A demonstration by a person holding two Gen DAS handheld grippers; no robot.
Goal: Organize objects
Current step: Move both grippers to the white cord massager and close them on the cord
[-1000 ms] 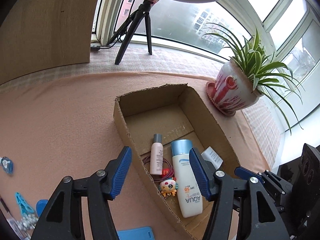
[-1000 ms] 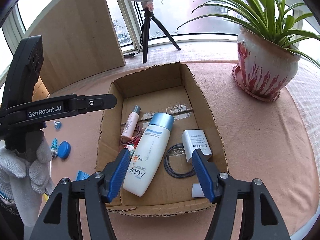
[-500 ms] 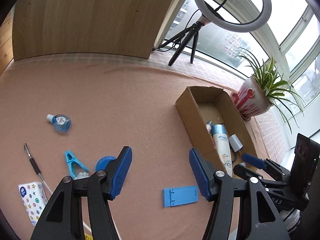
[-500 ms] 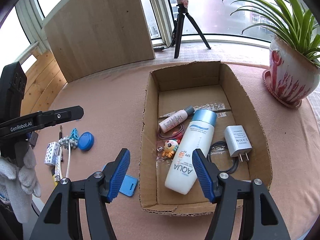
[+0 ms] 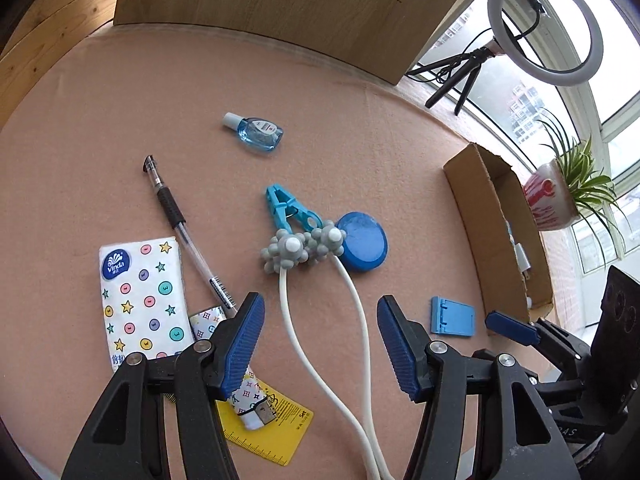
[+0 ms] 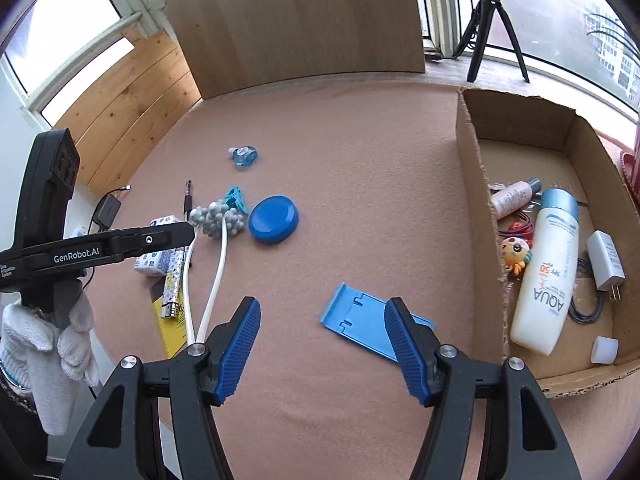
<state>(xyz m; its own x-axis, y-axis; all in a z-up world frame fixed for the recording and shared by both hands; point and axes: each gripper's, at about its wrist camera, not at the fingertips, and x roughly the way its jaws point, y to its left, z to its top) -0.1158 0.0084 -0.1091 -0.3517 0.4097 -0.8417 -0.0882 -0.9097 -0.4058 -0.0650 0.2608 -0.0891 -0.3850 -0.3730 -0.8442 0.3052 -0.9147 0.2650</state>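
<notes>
My left gripper (image 5: pixel 320 304) hangs over the pink table, its jaws closing a little with no pad touching anything. The white stems of a grey knobbed massager (image 5: pixel 300 250) run below the gap. By it lie a turquoise clip (image 5: pixel 288 210), a round blue lid (image 5: pixel 362 246), a pen (image 5: pixel 176 220), a tissue pack (image 5: pixel 142 300) and a small blue bottle (image 5: pixel 256 134). My right gripper (image 6: pixel 323 304) is open and empty just above a flat blue stand (image 6: pixel 360 320). The cardboard box (image 6: pixel 476 184) to the right holds a sunscreen bottle (image 6: pixel 546 276), a pink bottle (image 6: pixel 512 198), a toy (image 6: pixel 516 254) and a charger (image 6: pixel 606 258).
A yellow ruler (image 5: pixel 268 428) and a patterned lighter (image 5: pixel 252 400) lie under the left finger. A potted plant (image 5: pixel 548 204) stands beyond the box, a ring light on a tripod (image 5: pixel 544 28) and a wooden board (image 5: pixel 280 4) at the back. A gloved hand (image 6: pixel 36 344) holds the left gripper.
Both grippers have swung left, away from the box. The left one now hangs over the loose objects and the massager; the right one has come over the blue stand.
</notes>
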